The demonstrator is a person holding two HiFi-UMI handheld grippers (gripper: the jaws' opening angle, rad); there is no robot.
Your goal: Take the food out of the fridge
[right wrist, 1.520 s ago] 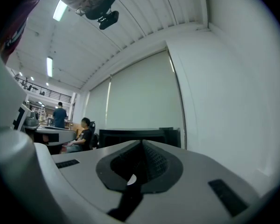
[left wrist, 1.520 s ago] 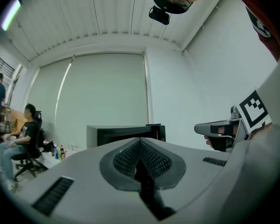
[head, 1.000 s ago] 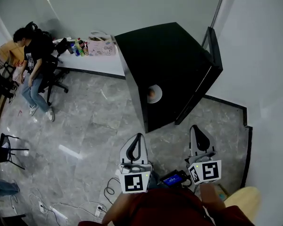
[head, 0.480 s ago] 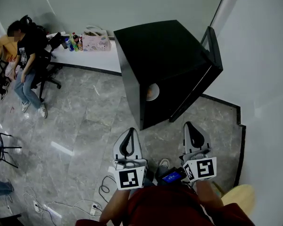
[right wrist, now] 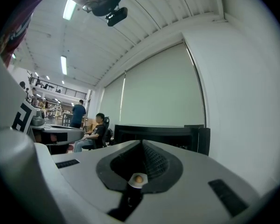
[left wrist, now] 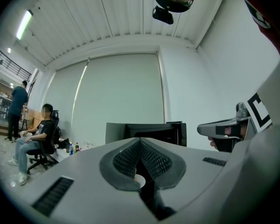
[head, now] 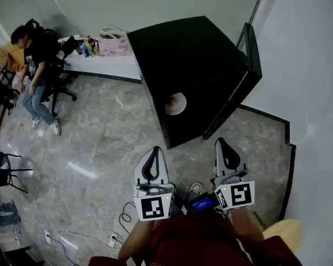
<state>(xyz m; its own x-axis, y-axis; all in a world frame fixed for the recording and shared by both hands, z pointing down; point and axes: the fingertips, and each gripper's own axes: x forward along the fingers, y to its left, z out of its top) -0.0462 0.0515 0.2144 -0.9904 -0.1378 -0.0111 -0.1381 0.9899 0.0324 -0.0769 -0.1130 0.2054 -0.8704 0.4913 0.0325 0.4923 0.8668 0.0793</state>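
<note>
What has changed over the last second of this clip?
Almost nothing. The head view shifts slightly. The left gripper and right gripper stay low in front of the fridge, jaws together, holding nothing. The fridge door stays open and the plate of food stays inside.

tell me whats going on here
A person stands on the floor facing a black fridge whose door is open, with a gripper in each hand. The left gripper and right gripper both point toward the fridge but are short of it, with fingers closed on nothing. A white plate with a bit of food sits inside; nothing has been taken out yet.
</note>
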